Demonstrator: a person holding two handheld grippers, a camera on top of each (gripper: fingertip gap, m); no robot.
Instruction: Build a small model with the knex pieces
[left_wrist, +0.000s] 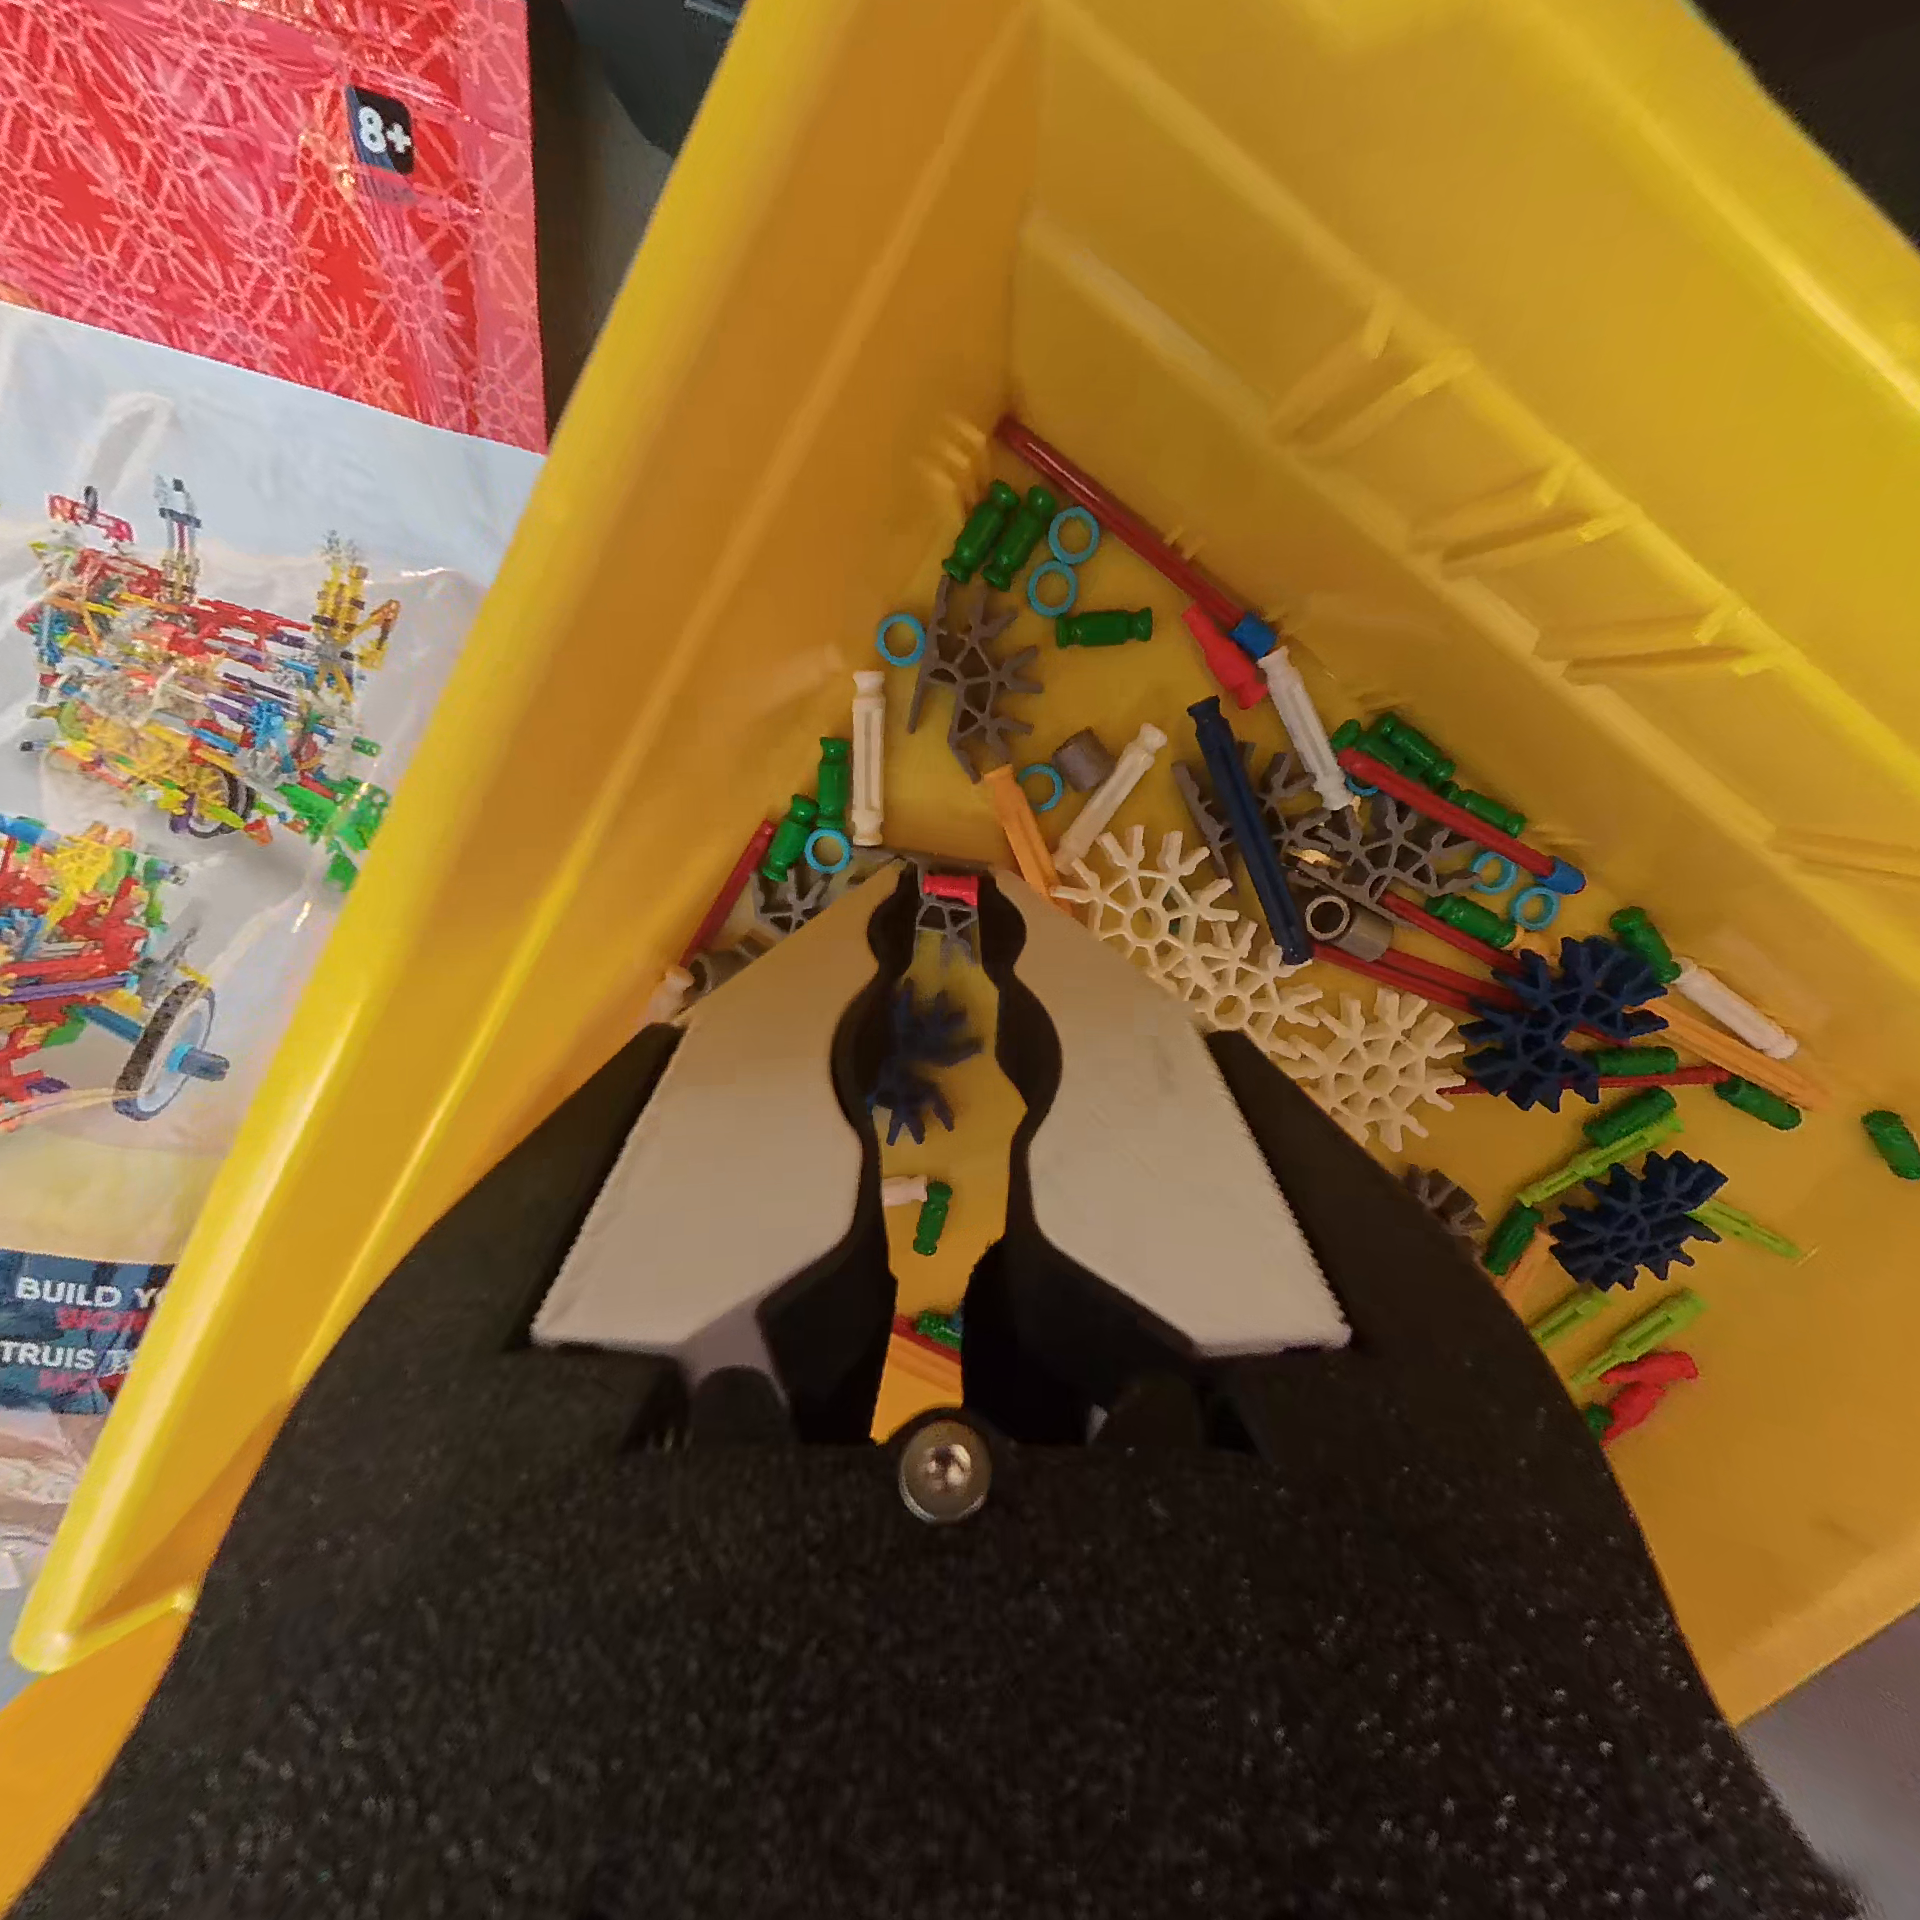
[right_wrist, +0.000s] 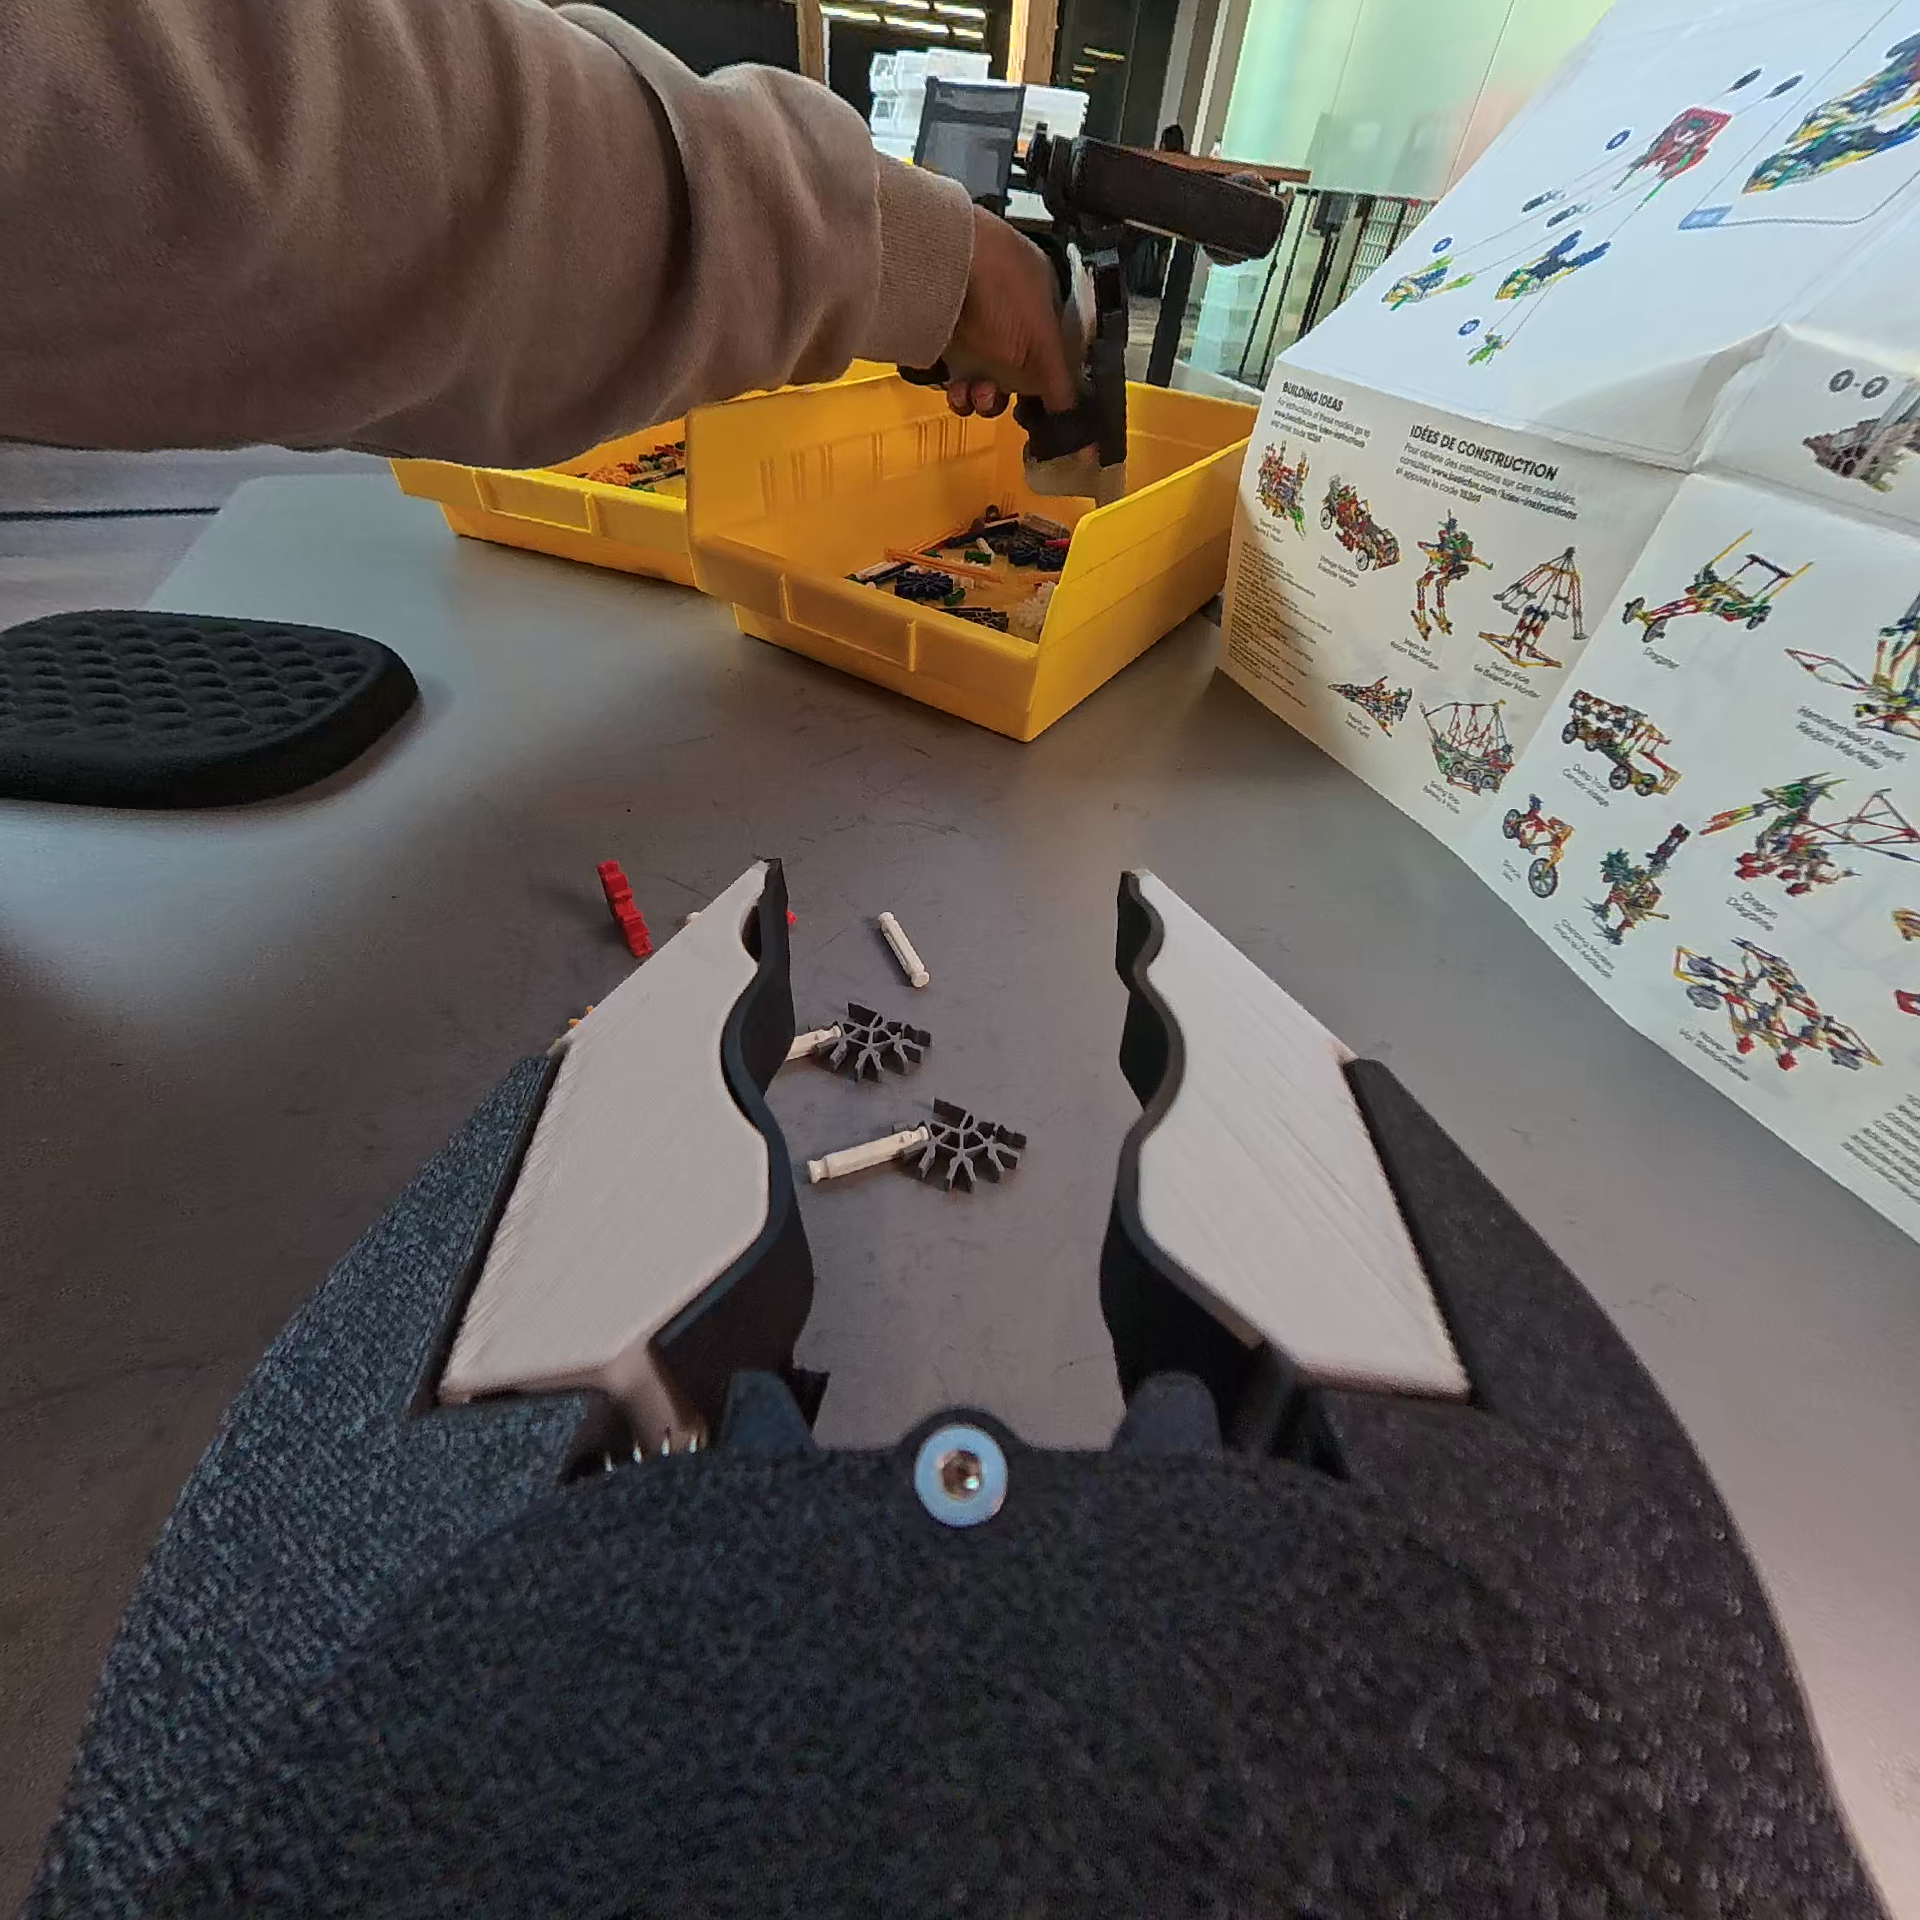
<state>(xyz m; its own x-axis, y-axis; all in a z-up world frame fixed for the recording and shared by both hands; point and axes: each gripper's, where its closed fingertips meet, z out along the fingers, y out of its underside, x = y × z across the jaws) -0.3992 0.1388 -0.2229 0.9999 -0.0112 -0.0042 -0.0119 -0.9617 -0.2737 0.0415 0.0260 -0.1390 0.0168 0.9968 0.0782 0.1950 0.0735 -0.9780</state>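
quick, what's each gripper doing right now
Left gripper: down in the yellow bin, nearly shut on a grey connector.
Right gripper: open, empty, over two grey connectors with white rods on the table.

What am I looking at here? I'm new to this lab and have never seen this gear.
These are two hand-held tongs, each carrying a camera that looks along its fingers. One picture comes from the left tongs, reaching into a yellow bin of toy building pieces; their tips are nearly closed around a small red piece and a grey connector, though a firm grip isn't clear. The other picture comes from the right tongs, open and empty above a grey table, where two grey connectors with white rods lie. A person's hand works the left tongs. An instruction sheet stands at the right.
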